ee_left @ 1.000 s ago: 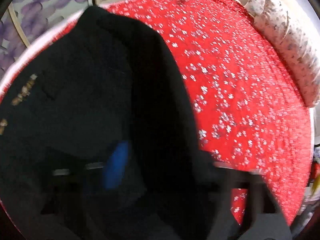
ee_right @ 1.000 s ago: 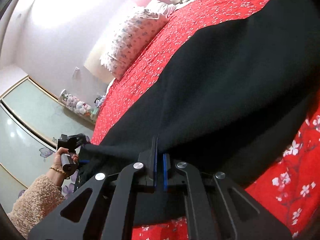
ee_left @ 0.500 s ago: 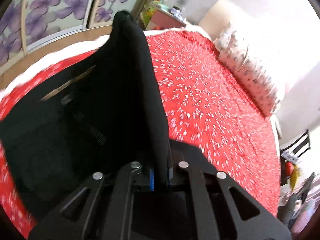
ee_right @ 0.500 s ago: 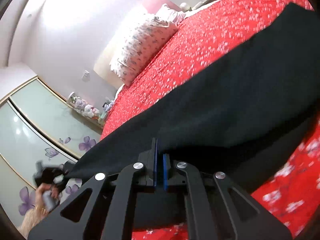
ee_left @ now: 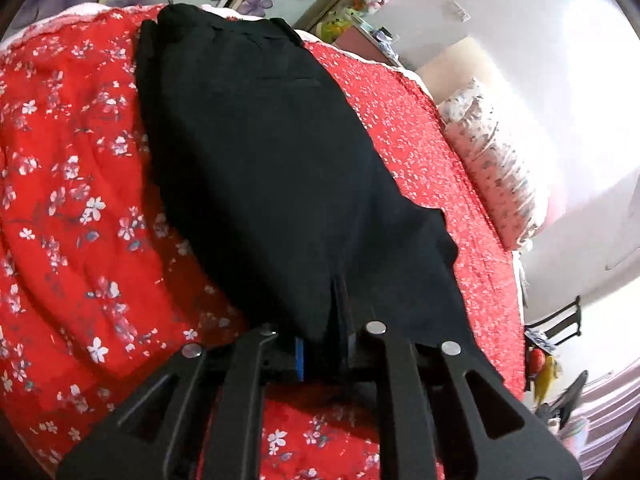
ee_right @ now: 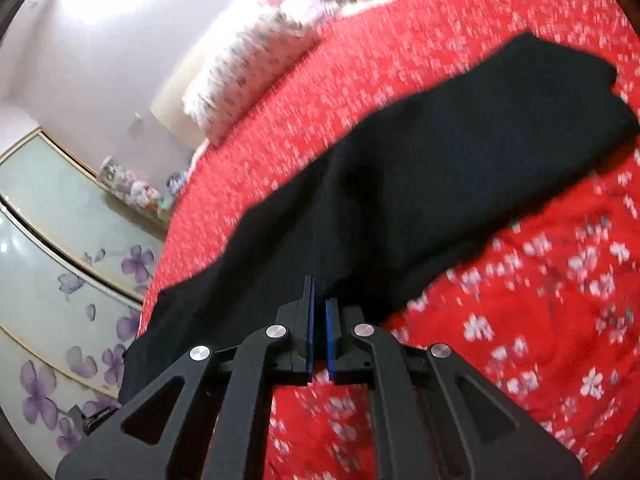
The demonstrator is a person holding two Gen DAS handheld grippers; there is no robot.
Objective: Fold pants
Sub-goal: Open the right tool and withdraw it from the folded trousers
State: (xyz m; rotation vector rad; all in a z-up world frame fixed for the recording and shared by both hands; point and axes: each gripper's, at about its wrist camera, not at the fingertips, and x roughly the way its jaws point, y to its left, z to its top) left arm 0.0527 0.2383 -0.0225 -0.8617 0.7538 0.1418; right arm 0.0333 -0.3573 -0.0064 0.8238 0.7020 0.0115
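- Since the earlier frames the pants (ee_left: 260,152) have been carried over: in the left view a raised fold of black cloth has been laid down flat, and more of the red flowered bedspread (ee_left: 72,208) is now seen on its left.
- The pants are spread on the bed, lengthwise away from the left camera, with the waistband end near the far edge of the bed.
- The left hand-held gripper (ee_left: 324,320) is closed narrowly on the near edge of the pants; its jaws have just been opening a little, yet cloth is still pinched between them.
- The right hand-held gripper (ee_right: 319,312) is closed on another edge of the pants (ee_right: 440,184), the blue pads (ee_right: 330,336) almost meeting with cloth between them.
- In the right view the picture is blurred.
- A flowered pillow (ee_left: 492,164) lies at the head of the bed.
- No container is seen on the bed.
- Sliding doors (ee_right: 60,264) with purple flowers are seen beyond the bed.
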